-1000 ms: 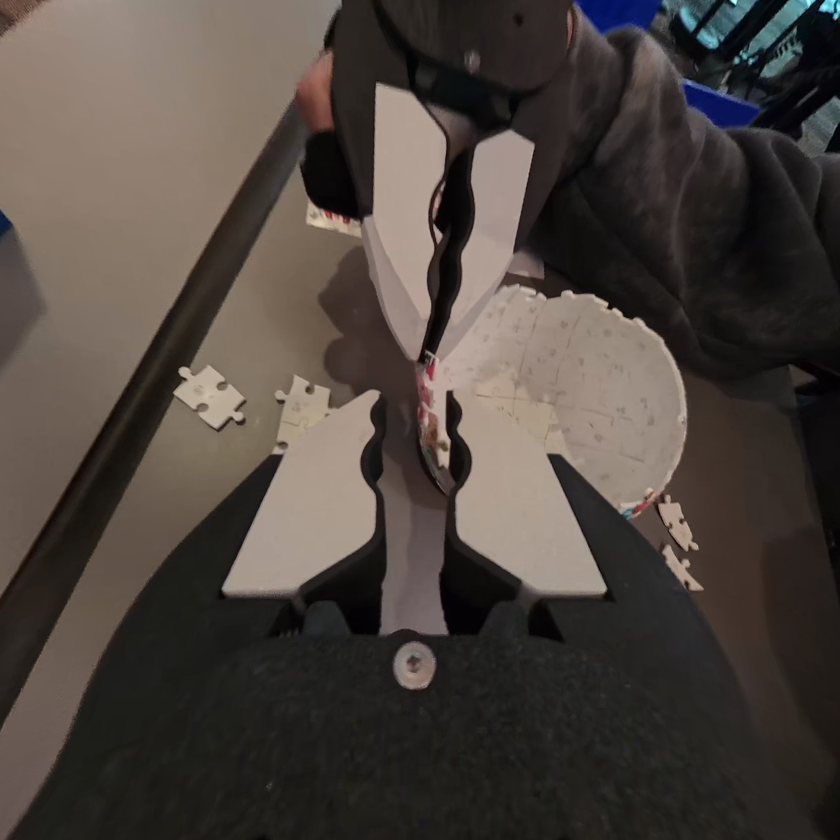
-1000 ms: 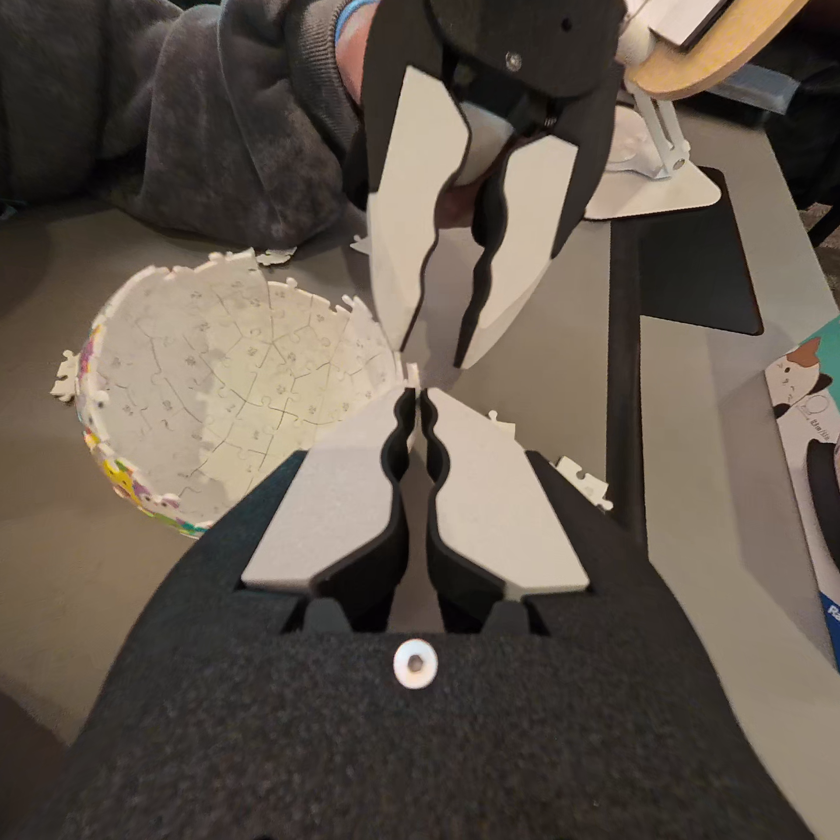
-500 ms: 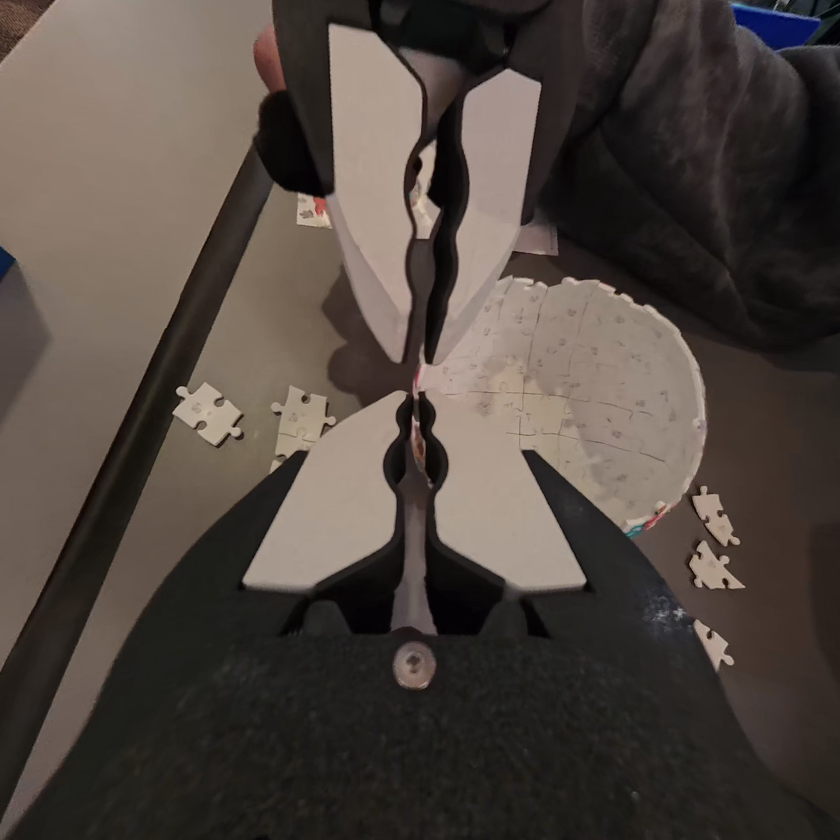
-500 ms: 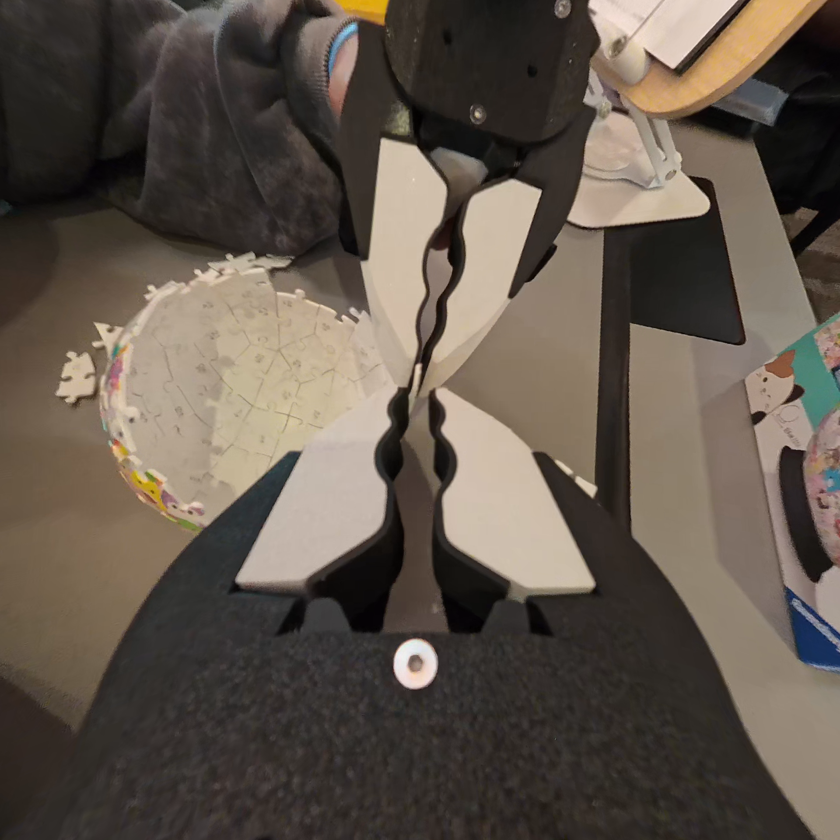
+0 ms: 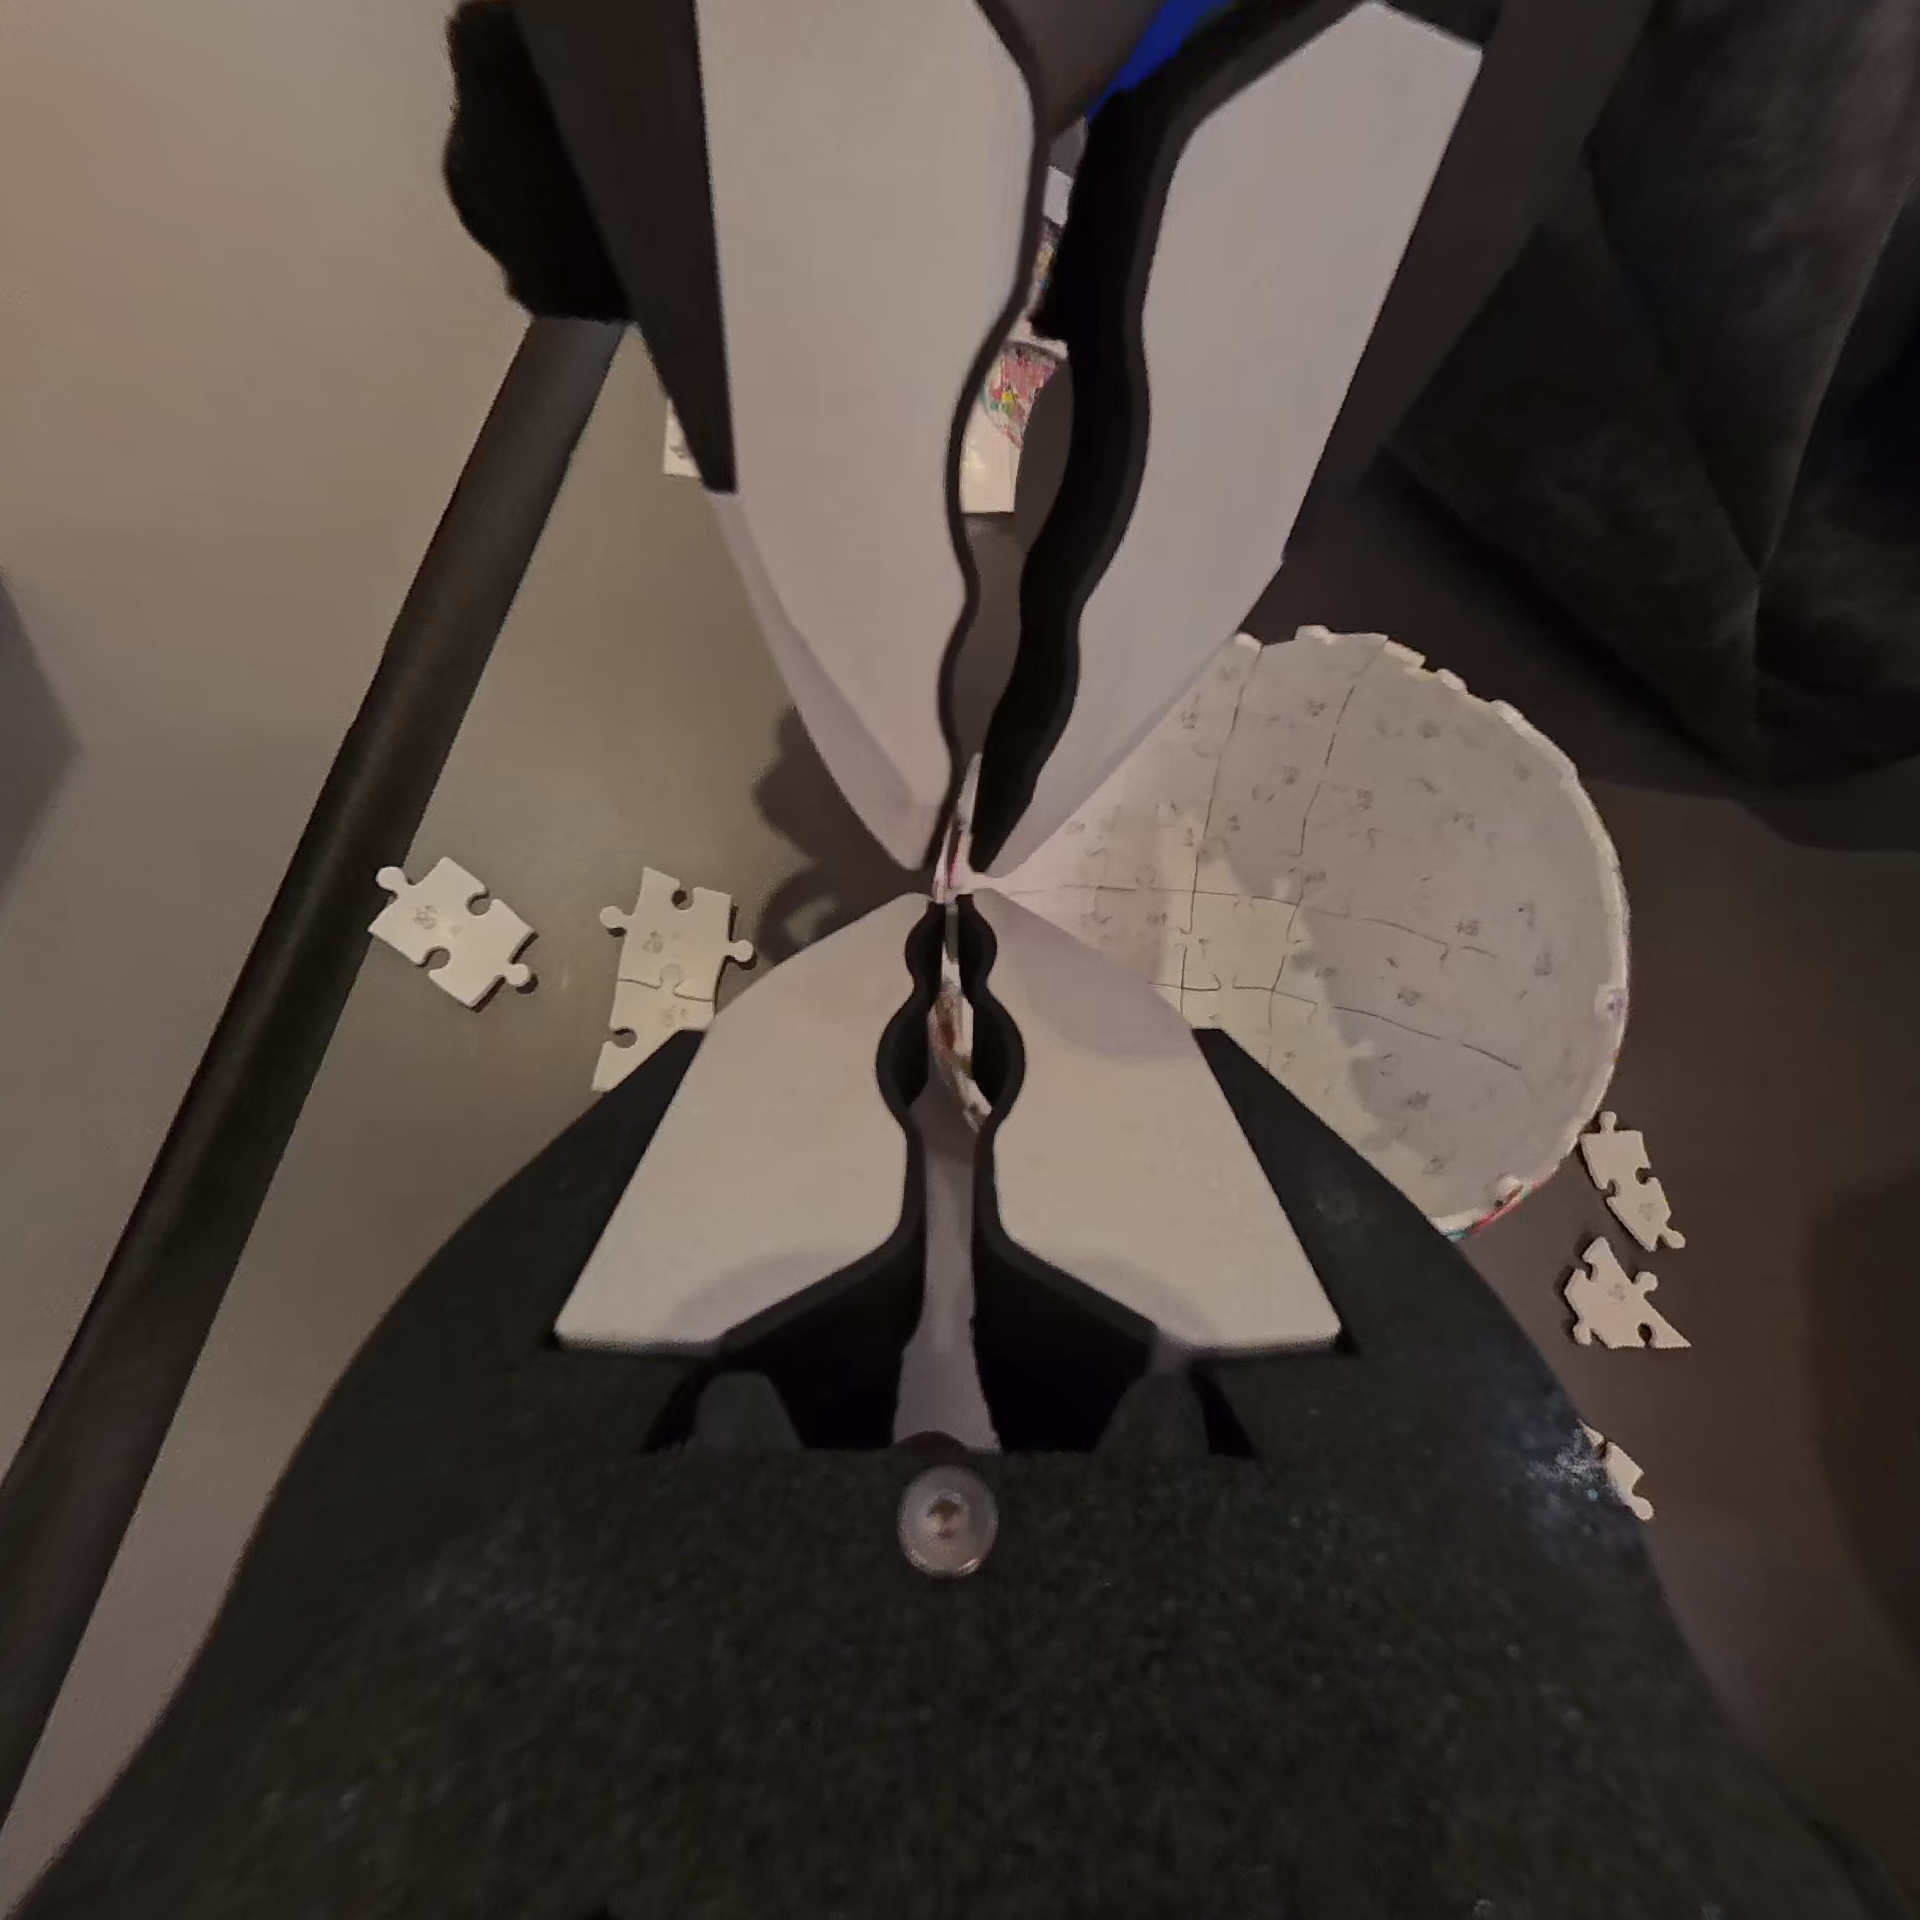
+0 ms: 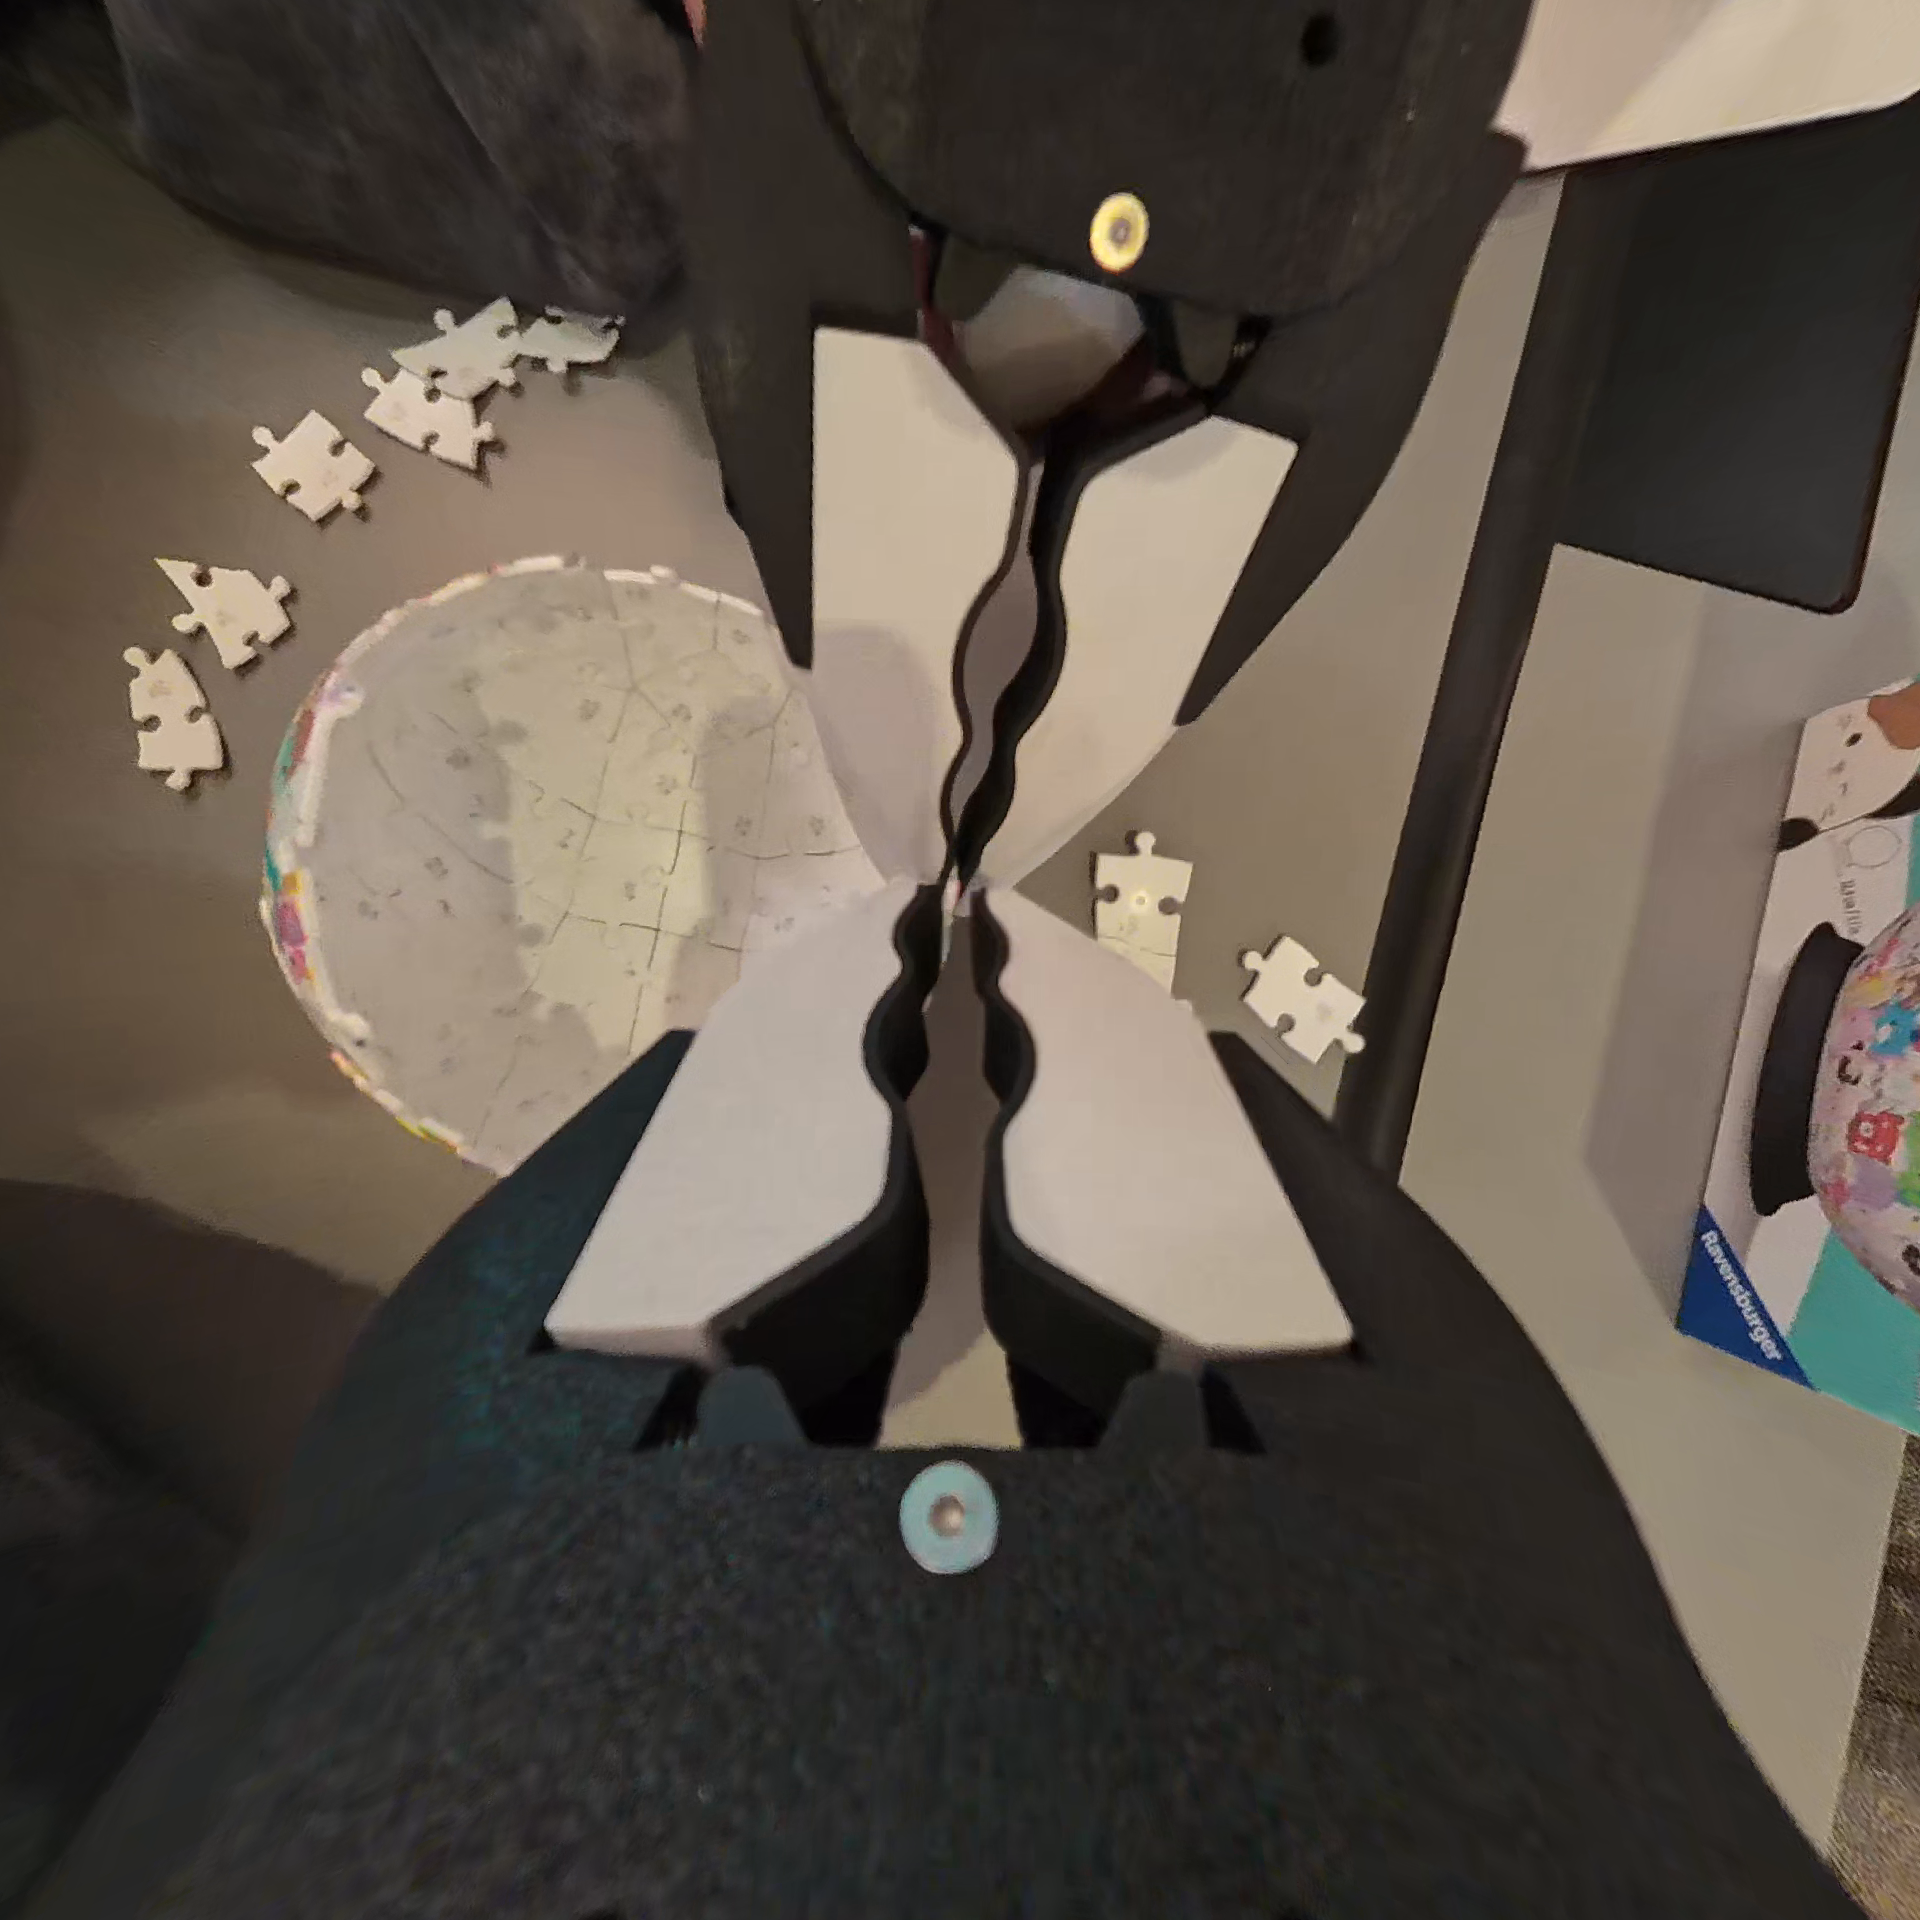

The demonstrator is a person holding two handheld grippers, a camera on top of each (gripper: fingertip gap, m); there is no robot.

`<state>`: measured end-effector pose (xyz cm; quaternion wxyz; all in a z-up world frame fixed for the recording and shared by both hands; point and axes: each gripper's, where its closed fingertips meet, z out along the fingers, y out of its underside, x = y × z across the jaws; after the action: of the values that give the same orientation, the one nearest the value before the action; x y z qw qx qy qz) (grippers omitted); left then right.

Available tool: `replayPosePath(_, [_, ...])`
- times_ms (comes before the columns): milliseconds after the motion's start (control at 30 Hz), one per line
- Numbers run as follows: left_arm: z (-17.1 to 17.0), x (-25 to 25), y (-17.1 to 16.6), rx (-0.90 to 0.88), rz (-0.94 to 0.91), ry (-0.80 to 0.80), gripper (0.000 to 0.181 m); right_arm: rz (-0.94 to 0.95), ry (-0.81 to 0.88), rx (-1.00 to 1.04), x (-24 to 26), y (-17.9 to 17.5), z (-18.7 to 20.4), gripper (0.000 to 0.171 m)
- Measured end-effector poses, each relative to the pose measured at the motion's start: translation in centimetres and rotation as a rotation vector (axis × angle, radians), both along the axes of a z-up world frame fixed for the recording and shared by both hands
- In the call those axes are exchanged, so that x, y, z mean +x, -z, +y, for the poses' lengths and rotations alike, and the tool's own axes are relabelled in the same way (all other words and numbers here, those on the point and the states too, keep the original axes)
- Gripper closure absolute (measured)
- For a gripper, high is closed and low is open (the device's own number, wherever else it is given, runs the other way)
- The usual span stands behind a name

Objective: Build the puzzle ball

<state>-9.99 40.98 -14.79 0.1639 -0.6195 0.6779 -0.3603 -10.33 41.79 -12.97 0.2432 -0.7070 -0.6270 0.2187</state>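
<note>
My two claws meet tip to tip over the grey table (image 5: 343, 395), and they block most of what lies behind them. In the left wrist view my left claw (image 5: 948, 925) is narrowed onto a curved puzzle piece (image 5: 951, 1039), whose colourful edge shows in the slim gap between the fingers. My right claw (image 6: 948, 912) sits with its tips drawn nearly together; a sliver of white shows right at the tips, but I cannot tell whether it grips anything. The half-built puzzle ball (image 5: 1382, 935) rests on the table just beside the meeting point, an open white shell with its hollow facing up and a strip of colour along its outer rim; I see nothing loose inside it. Loose pieces lie white side up around it: a single piece (image 5: 454, 932) and two joined pieces (image 5: 665, 961) on one side, and several pieces (image 5: 1626, 1247) by the shell's rim on the other. In the right wrist view more pieces (image 6: 312, 464) lie near a person's dark grey sleeve (image 6: 395, 135). A black bar (image 6: 1455, 748) runs across the table, and the puzzle box (image 6: 1829, 1101) sits beyond it at the right edge.
</note>
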Motion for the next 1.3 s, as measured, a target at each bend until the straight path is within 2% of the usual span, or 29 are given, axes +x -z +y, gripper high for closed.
replayPosePath(267, [0.2,-0.4,-0.5,-0.052,-0.017,-0.008,0.177,-0.038,-0.007,-0.001,0.2,-0.2,0.4,0.169])
replayPosePath(367, [-0.2,-1.4,-1.3,-0.124,-0.006,0.008,0.160,-0.026,-0.015,-0.013,0.2,0.2,-0.3,0.170])
replayPosePath(467, [0.2,-2.4,-1.3,-0.108,0.033,-0.004,0.156,-0.083,-0.014,0.064,0.5,0.9,-0.3,0.169])
replayPosePath(600, [0.2,-2.6,-1.1,-0.109,0.053,-0.009,0.156,-0.068,-0.020,0.130,-0.4,0.1,-0.1,0.169])
replayPosePath(1000, [0.4,-1.5,0.9,-0.038,0.142,-0.065,0.157,-0.069,0.041,0.158,0.1,0.9,-0.1,0.169])
replayPosePath(1300, [0.5,-1.3,0.3,-0.021,0.133,-0.091,0.159,-0.065,0.049,0.197,-0.1,0.9,0.1,0.169])
